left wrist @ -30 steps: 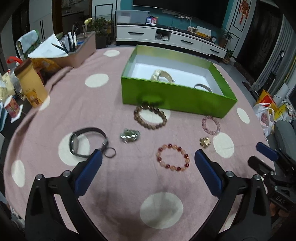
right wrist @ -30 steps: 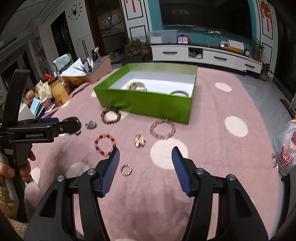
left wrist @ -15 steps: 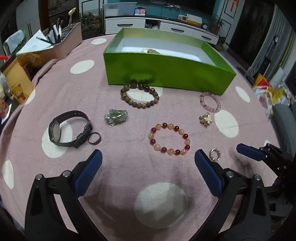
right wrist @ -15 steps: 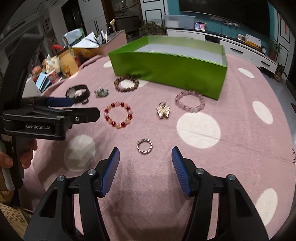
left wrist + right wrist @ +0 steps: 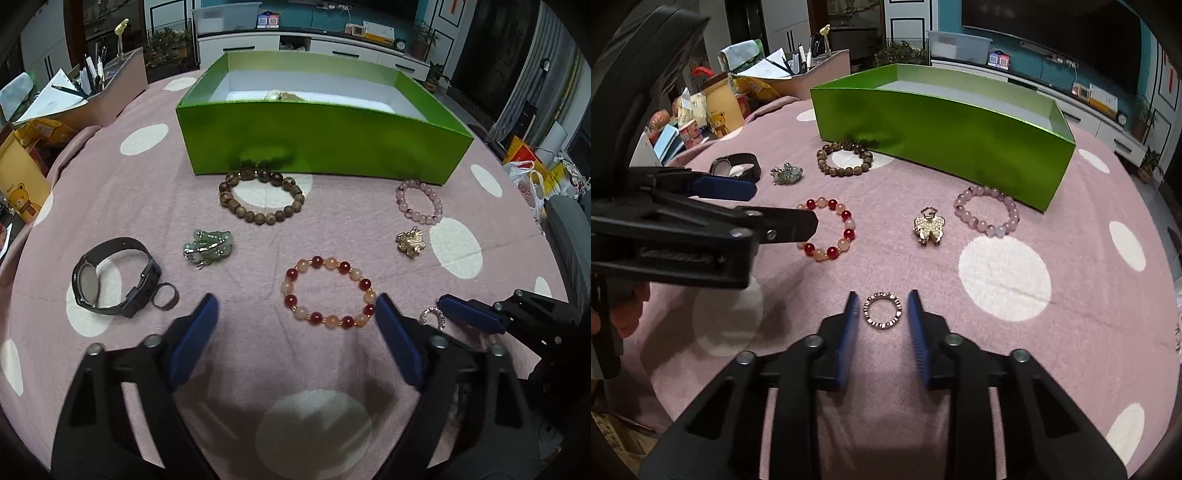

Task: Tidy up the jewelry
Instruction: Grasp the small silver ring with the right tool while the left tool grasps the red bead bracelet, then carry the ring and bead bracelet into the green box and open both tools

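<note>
Narrowed since earlier: right tongs (image 5: 882, 308) bracketing beaded ring (image 5: 882, 310) at lower centre, blue pads not yet touching. Left tongs (image 5: 295, 317) spread wide, red bracelet (image 5: 328, 292) just above.

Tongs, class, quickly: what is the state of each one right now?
Left tongs: open, holding nothing, above the red bead bracelet.
Right tongs: open, either side of the small ring, not gripping it yet.

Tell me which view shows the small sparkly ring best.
Right wrist view: the ring lies whole and unobstructed between the right gripper's open fingers. In the left wrist view only part of it shows, behind a gripper finger.
</note>
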{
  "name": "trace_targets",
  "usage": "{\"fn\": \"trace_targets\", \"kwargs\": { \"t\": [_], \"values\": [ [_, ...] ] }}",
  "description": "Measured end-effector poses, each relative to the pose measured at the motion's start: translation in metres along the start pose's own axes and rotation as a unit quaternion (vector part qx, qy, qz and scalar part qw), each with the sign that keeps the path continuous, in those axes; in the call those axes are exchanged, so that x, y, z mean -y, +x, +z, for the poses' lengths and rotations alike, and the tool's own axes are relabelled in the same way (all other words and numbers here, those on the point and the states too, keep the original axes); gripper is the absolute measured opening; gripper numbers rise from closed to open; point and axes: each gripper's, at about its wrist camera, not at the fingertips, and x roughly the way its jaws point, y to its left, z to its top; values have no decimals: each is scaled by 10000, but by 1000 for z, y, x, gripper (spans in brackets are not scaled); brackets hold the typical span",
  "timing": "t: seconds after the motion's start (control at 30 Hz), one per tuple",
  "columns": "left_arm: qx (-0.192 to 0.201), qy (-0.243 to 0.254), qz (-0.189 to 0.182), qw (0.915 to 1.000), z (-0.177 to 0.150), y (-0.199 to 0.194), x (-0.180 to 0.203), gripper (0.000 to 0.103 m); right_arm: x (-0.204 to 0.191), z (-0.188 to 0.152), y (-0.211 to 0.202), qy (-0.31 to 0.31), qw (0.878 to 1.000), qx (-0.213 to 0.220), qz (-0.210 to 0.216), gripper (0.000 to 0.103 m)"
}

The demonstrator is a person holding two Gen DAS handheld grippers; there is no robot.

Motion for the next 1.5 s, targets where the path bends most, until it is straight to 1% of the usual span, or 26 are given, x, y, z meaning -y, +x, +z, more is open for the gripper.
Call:
{"fn": "trace_targets", "kwargs": {
  "t": [0.07,0.13,0.17,0.37,0.4,0.47,0.57,0.6,0.63,0.7,0.73,0.77,0.8,0.87,0.97,1.07,1.2,1.5],
  "values": [
    [-43,-35,11,10000,-1,3,-1,80,-2,-1,0,-96,9999,51,-48,23],
    [-128,-47,-10,9999,-2,9,-2,73,-1,-1,0,-69,9999,68,-37,21],
    [-174,-57,-37,9998,-2,11,-2,66,0,0,1,-52,10000,73,-43,21],
    [-162,-96,-48,9998,0,14,-5,58,6,-2,-4,115,9998,186,-15,21],
    [-165,-98,-21,9998,1,15,-5,55,8,-2,-6,133,9997,214,-4,21],
    [-191,-48,78,9998,3,16,-3,52,9,-1,-9,152,9996,254,-19,21],
    [-211,152,282,9993,5,19,2,46,11,-1,-14,192,9993,331,-15,21],
    [-192,219,321,9991,5,19,5,42,13,0,-16,211,9991,363,-20,21],
    [-175,251,289,9991,4,18,6,39,14,-1,-17,226,9990,388,-24,21],
    [-137,349,273,9989,3,17,8,31,15,0,-20,258,9987,430,-32,21],
    [-121,379,255,9989,3,16,8,29,16,1,-21,269,9986,451,-36,21],
    [-113,395,234,9989,2,16,8,22,17,1,-21,279,9985,461,-41,21],
    [-120,373,187,9991,3,15,7,11,18,1,-22,294,9984,471,-52,21],
    [-157,256,103,9995,4,15,3,7,19,2,-23,327,9983,486,-72,21],
    [-190,-32,-178,9997,5,13,-8,7,20,3,-27,342,9979,535,-89,21],
    [-129,-152,-306,9993,5,8,-11,7,21,4,-31,345,9976,582,-129,21],
    [87,-168,-449,9988,8,-9,-10,7,23,6,-38,359,9968,698,-168,21],
    [500,-94,-617,9968,22,-44,-5,7,25,13,-53,383,9950,902,-196,21]
  ]
}}
